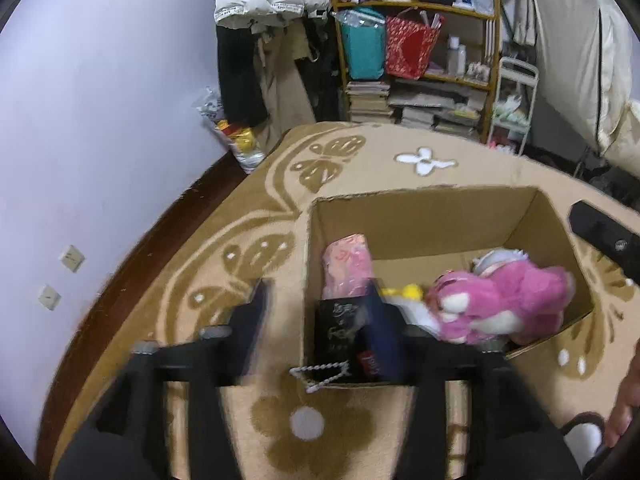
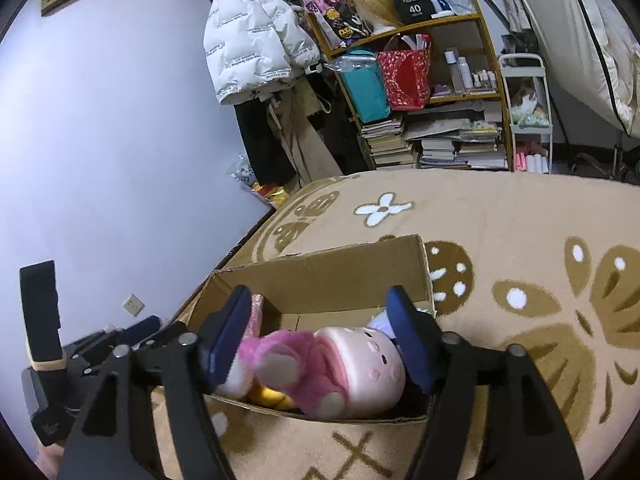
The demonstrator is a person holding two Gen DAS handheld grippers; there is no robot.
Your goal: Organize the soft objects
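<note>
An open cardboard box [image 1: 424, 220] sits on the rug and also shows in the right wrist view [image 2: 340, 268]. It holds a pink plush toy [image 1: 508, 304], a pink wrapped item [image 1: 348, 268], a small yellow toy [image 1: 408, 292] and a black bag with a cord handle [image 1: 336, 336]. My left gripper [image 1: 320, 320] is open, straddling the box's near left wall by the black bag. My right gripper [image 2: 320, 336] is open above the box, its jaws either side of the pink plush [image 2: 288, 368] and a glossy pink piggy item [image 2: 360, 364].
A tan rug with flower and butterfly patterns [image 2: 520, 280] covers the floor. A lilac wall [image 1: 100, 120] stands at left. Behind are hanging coats [image 2: 252, 48], a cluttered shelf with bags and stacked books [image 2: 420, 100], and a white cart [image 2: 528, 120].
</note>
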